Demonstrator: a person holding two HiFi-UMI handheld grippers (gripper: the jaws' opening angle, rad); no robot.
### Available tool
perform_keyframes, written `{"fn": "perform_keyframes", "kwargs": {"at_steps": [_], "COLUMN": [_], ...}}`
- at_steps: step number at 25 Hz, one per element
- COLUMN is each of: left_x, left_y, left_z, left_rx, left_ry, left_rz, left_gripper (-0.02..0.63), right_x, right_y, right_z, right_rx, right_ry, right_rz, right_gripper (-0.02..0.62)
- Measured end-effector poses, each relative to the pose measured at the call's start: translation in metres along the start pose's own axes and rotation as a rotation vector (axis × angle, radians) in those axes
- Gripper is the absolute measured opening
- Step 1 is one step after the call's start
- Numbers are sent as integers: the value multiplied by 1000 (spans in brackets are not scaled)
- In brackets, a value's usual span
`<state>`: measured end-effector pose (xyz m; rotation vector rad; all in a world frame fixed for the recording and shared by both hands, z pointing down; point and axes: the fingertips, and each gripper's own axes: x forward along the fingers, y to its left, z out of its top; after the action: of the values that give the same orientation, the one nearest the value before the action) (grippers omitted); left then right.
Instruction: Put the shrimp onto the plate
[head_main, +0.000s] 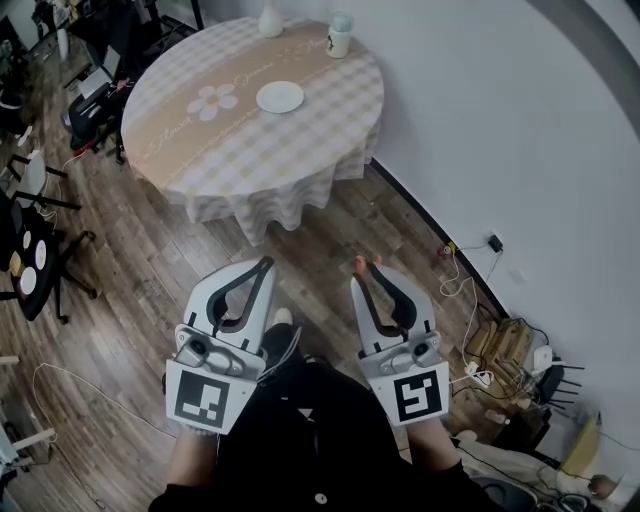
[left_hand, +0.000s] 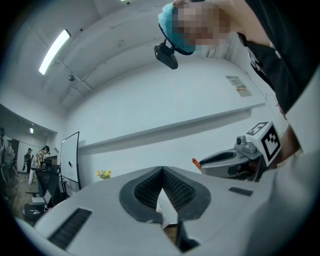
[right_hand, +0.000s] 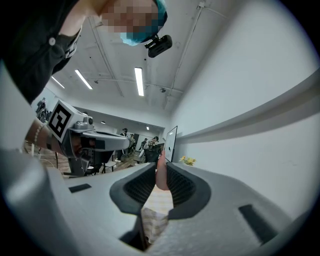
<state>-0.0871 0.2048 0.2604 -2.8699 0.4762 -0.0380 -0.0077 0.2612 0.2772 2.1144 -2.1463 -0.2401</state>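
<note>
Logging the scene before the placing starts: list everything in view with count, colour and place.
table: one, beige checked cloth, by the white wall
plate: one, white, middle of the table
vase: one, white, table's far edge
cup: one, white with pale lid, right of the vase
shrimp: one, pink, held by the right claw
chairs: at least two, black-framed, floor at left
cables: several, white and black, floor along the wall
left claw: one, white, jaws together, empty
right claw: one, white, shut on the shrimp

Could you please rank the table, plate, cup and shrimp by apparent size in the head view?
Largest to smallest:
table
plate
cup
shrimp
The shrimp is nearer the camera and only partly showing, so its last place is unsure.
</note>
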Motion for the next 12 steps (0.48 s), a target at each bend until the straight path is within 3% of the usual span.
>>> {"fn": "perform_keyframes", "kwargs": {"at_steps": [12], "left_x": [33], "left_y": [53], "left_z": [-10], "left_rx": [-4], "left_ry": [-21], "left_rz": [-39], "left_gripper": [0], "right_x": [61], "right_y": [-8], "right_z": [0], "right_rx": [-16], "right_ry": [13], "right_rz": [-20], "right_gripper": [55]}}
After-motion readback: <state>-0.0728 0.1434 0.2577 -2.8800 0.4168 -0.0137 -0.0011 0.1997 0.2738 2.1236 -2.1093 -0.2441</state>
